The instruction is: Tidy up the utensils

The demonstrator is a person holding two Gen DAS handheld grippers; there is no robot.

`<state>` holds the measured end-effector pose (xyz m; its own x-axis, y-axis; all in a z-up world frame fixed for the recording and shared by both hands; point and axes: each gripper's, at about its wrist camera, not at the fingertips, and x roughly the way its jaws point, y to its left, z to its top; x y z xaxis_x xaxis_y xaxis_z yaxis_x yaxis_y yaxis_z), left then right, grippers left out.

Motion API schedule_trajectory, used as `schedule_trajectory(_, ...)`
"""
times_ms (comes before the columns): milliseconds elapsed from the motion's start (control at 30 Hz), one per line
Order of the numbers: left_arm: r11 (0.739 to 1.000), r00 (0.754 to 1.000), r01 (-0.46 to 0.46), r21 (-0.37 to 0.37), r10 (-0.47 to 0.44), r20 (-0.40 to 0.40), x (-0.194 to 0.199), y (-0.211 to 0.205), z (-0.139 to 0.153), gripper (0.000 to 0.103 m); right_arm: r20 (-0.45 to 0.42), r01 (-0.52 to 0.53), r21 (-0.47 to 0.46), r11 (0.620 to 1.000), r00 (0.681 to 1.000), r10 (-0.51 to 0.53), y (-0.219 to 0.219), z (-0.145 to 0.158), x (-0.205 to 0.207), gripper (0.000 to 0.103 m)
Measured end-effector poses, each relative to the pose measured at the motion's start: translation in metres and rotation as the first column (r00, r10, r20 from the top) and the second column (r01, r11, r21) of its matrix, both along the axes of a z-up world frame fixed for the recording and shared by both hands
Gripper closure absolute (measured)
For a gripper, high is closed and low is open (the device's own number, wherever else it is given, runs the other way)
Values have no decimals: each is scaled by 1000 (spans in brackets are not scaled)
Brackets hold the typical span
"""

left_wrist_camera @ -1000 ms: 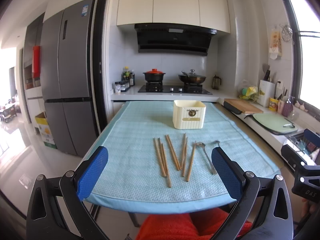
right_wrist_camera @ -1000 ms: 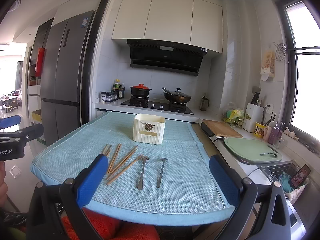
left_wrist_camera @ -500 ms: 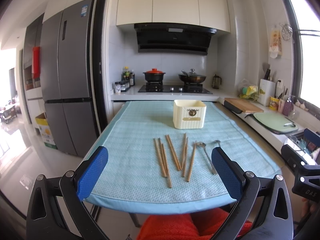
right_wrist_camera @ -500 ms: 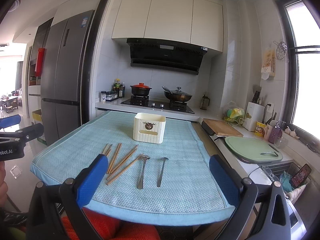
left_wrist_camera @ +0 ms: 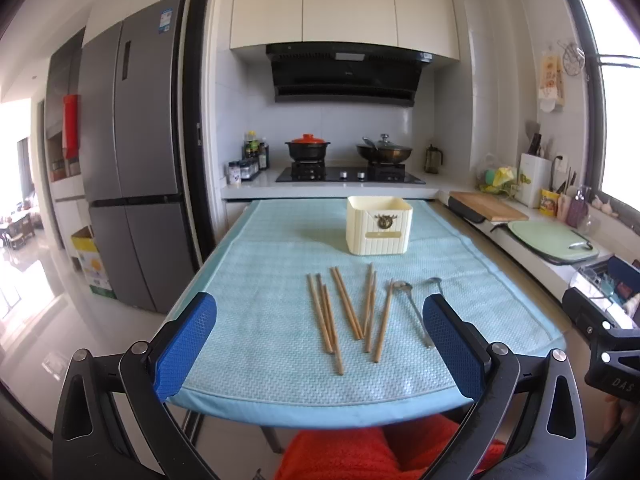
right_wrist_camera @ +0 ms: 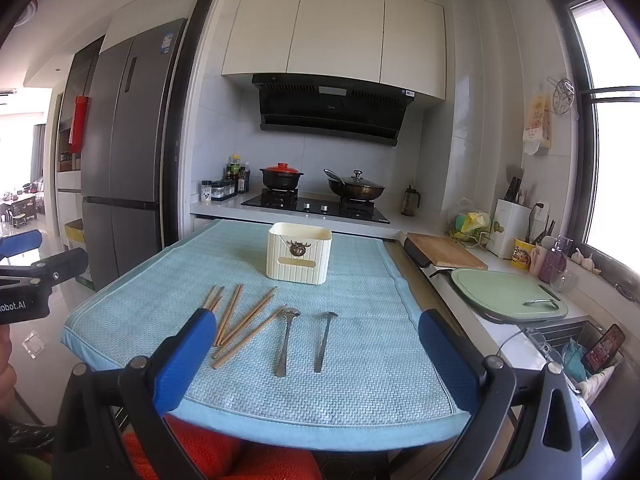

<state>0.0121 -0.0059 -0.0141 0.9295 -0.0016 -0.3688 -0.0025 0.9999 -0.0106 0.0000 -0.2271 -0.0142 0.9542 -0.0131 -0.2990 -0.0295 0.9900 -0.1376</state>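
Several wooden chopsticks [left_wrist_camera: 344, 312] [right_wrist_camera: 240, 320] lie loose on a light blue mat [left_wrist_camera: 260, 280] [right_wrist_camera: 360, 360]. Two metal spoons [right_wrist_camera: 286, 340] [right_wrist_camera: 324, 338] lie to their right; the left wrist view shows one spoon [left_wrist_camera: 412, 312], the other partly behind a blue pad. A cream utensil holder [left_wrist_camera: 379, 230] [right_wrist_camera: 299, 252] stands upright behind them. My left gripper [left_wrist_camera: 320, 344] hangs open at the table's near edge, short of the chopsticks. My right gripper [right_wrist_camera: 316, 356] is open too, with the spoons framed between its pads, and holds nothing.
A counter on the right carries a wooden board [right_wrist_camera: 444, 250], a green cutting board [right_wrist_camera: 508, 294] and a sink [right_wrist_camera: 568, 344]. Behind the table are a stove with a red-lidded pot [left_wrist_camera: 307, 150] and a wok [left_wrist_camera: 384, 152]. A grey fridge [left_wrist_camera: 128, 160] stands left. Red cloth [left_wrist_camera: 360, 452] shows below.
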Motion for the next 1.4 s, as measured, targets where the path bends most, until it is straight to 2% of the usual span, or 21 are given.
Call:
schedule_trajectory(200, 1000, 999, 3, -9, -3, -42, 8, 0, -5, 0, -13, 7, 6, 1000, 1000, -7, -2, 0, 4, 0)
schedule_trajectory(400, 995, 979, 76, -63, -86, -185, 34, 2, -23, 0, -42, -3, 8, 1000, 999, 3, -3, -4, 14, 0)
schedule_trajectory(567, 993, 958, 60, -103, -86, -274, 54, 6, -40, 0, -86, -19, 30, 999, 996, 22, -7, -9, 32, 0)
schedule_trajectory(633, 988, 952, 67, -141, -106, -288, 63, 10, -44, 0, -115, -24, 47, 999, 993, 30, -12, -12, 44, 0)
schedule_trajectory(733, 969, 952, 91, -228, -152, -266, 76, 22, -45, 0, -154, -24, 64, 998, 988, 34, -20, -19, 64, 0)
schedule_trajectory(800, 973, 952, 76, -217, -135, -276, 91, 25, -47, 0, -182, -31, 67, 997, 982, 43, -27, -25, 82, 0)
schedule_trajectory(967, 991, 947, 60, -122, -95, -308, 140, 29, -57, 0, -311, -24, 131, 991, 948, 64, -50, -50, 148, 0)
schedule_trajectory(1067, 986, 922, 62, -156, -117, -370, 180, 41, -73, 0, -394, 5, 159, 987, 917, 59, -60, -72, 186, 0)
schedule_trajectory(1167, 978, 894, 48, -202, -132, -429, 223, 53, -90, 1, -459, 23, 221, 975, 884, 83, -67, -89, 212, 6)
schedule_trajectory(1333, 982, 856, 29, -185, -119, -502, 291, 55, -118, 1, -496, 40, 251, 967, 863, 93, -69, -104, 228, 9)
schedule_trajectory(1400, 989, 847, 21, -146, -95, -523, 315, 52, -130, 3, -505, 42, 252, 967, 858, 95, -68, -107, 231, 9)
